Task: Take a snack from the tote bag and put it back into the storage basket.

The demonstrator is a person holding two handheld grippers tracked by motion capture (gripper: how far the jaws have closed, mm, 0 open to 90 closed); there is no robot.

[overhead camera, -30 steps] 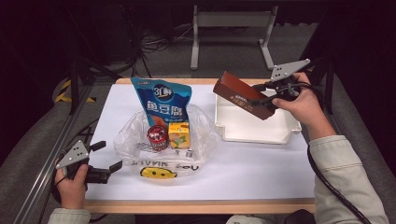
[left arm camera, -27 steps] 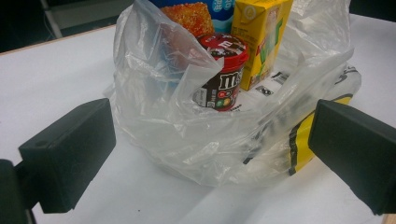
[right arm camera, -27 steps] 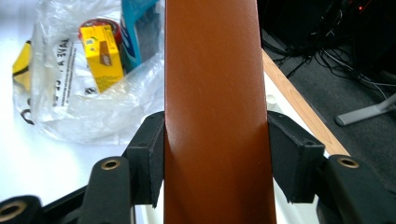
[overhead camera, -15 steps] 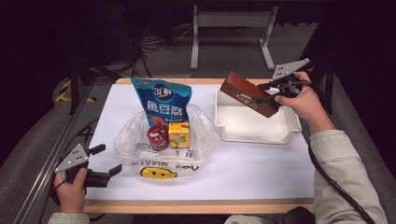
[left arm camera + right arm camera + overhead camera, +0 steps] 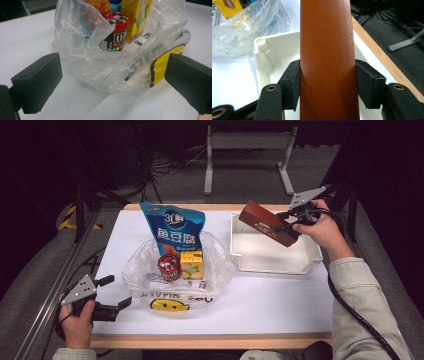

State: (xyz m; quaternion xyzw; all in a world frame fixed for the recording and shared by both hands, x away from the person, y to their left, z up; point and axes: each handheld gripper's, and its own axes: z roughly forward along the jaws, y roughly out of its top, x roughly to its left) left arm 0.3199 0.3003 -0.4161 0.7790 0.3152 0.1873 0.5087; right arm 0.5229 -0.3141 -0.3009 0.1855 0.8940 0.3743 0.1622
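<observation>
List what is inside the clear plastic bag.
Inside the plastic bag stand a blue snack pouch, a red-lidded candy tub and a yellow juice carton. Anything behind the pouch is hidden.

Overhead light is brightening the white bench (image 5: 280, 295); surroundings are falling into darkness. Plastic bag (image 5: 100, 67) is throwing glare at frame center. Brown box (image 5: 325, 50) is reading soft, close-up, slightly sheened.
</observation>
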